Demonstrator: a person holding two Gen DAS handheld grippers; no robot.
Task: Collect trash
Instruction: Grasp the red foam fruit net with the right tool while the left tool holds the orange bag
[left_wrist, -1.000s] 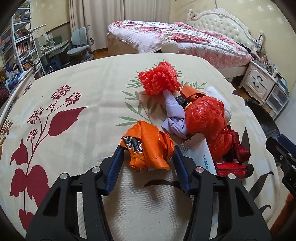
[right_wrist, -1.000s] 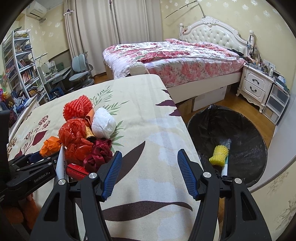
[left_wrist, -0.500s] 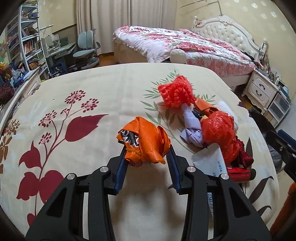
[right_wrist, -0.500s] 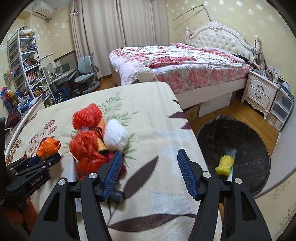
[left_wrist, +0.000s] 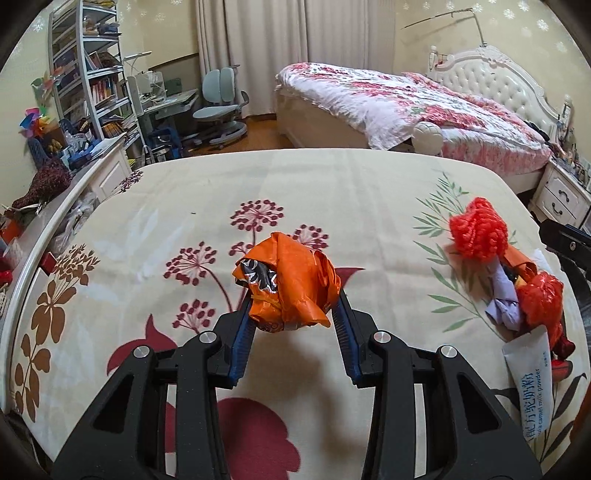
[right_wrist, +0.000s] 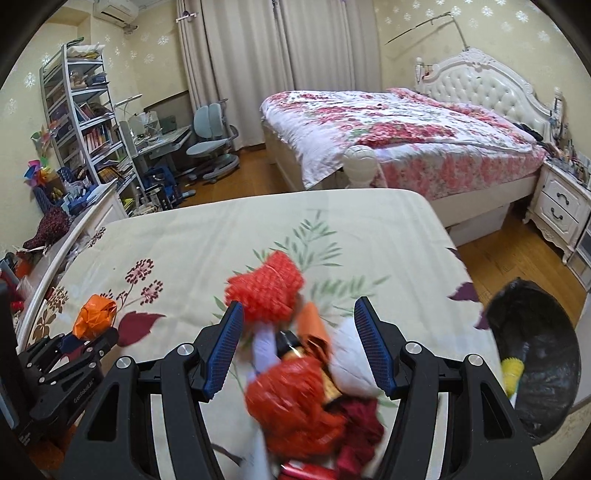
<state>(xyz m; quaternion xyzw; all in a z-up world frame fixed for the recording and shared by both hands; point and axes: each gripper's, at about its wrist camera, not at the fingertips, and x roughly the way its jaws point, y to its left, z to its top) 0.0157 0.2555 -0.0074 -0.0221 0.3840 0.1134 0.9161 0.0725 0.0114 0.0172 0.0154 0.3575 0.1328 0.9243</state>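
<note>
Left claw (left_wrist: 293, 314) grips orange wrapper (left_wrist: 286, 284); right claw (right_wrist: 299, 345) gapes over seemingly blurred trash pile (right_wrist: 295, 384).

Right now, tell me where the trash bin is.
The black-lined trash bin sits on the wooden floor at the right edge of the right wrist view, beside the bedspread, below the white nightstand. A yellow item lies inside.

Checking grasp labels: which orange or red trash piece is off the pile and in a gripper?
The crumpled orange wrapper, clamped in the left gripper; the red pieces lie in the pile.
</note>
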